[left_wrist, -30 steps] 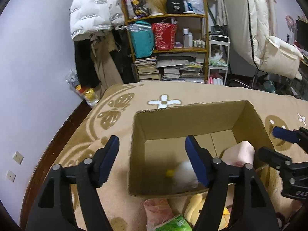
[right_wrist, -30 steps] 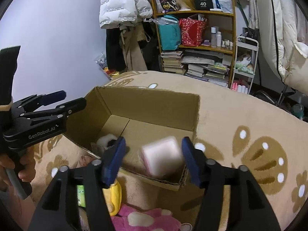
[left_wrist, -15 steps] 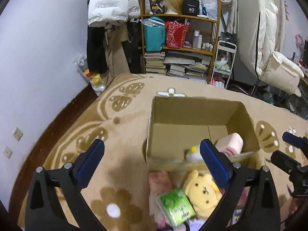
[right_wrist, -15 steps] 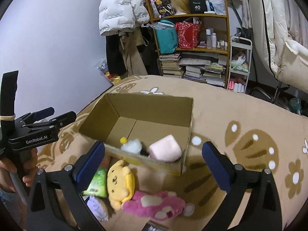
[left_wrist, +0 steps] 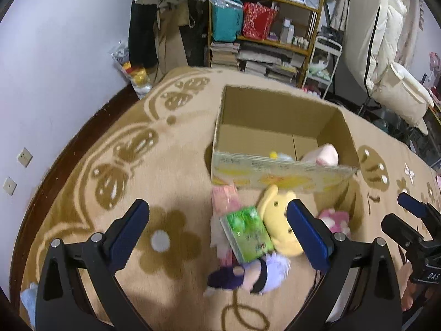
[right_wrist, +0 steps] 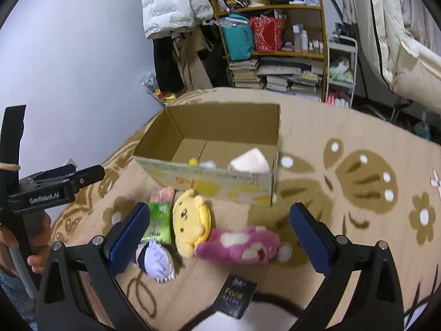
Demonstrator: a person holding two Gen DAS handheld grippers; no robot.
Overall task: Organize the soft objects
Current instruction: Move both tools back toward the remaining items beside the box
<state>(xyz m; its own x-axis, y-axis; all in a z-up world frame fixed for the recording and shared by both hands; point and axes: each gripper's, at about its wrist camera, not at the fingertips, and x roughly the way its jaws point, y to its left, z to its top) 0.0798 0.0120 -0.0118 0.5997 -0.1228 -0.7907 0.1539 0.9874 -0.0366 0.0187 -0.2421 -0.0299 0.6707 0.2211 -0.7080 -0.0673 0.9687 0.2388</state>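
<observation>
Both grippers have pulled back from the box [right_wrist: 209, 149], jaws just opened wide with nothing between them. Your left gripper [left_wrist: 217, 231] and right gripper [right_wrist: 220, 229] now hang over the toys, ready to grab the yellow plush [right_wrist: 190, 220].

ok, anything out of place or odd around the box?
One thing: a dark packet with printed lettering lies flat on the rug beside the plush toys, and it doesn't look soft. The cardboard box stands upright and undamaged.
</observation>
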